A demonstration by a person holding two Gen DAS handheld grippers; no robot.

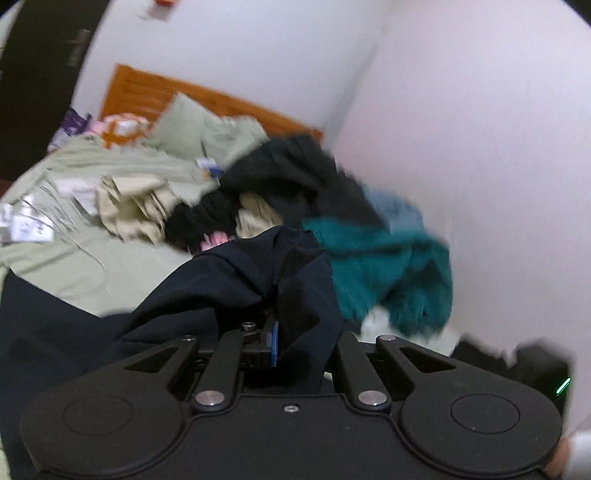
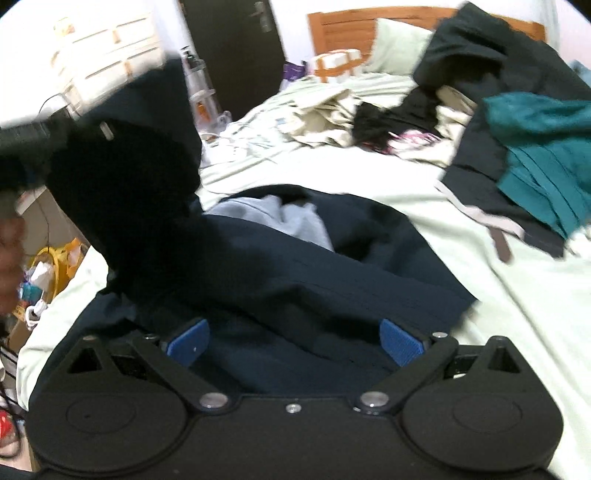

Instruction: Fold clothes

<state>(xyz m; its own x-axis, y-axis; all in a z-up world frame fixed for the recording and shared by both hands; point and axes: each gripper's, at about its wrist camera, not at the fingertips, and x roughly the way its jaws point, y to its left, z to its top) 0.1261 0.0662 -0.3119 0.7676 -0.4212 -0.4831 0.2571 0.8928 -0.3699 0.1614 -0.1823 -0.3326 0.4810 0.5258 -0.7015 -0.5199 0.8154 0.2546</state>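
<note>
Both views are evenly and softly lit, with no hard shadows and no clear light source. Motion blur smears both. In the left wrist view the clothes pile (image 1: 295,206) at centre and the wall (image 1: 480,147) at right are blurred, while the gripper body at the bottom stays sharp. In the right wrist view the dark garment (image 2: 147,177) at upper left is nearly featureless black. Fisheye distortion bends the headboard (image 2: 369,22) and darkens the corners.

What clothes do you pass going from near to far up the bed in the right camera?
Navy garment under the open right gripper → pale blue cloth tucked in it → beige clothes → green pillow → wooden headboard.
</note>
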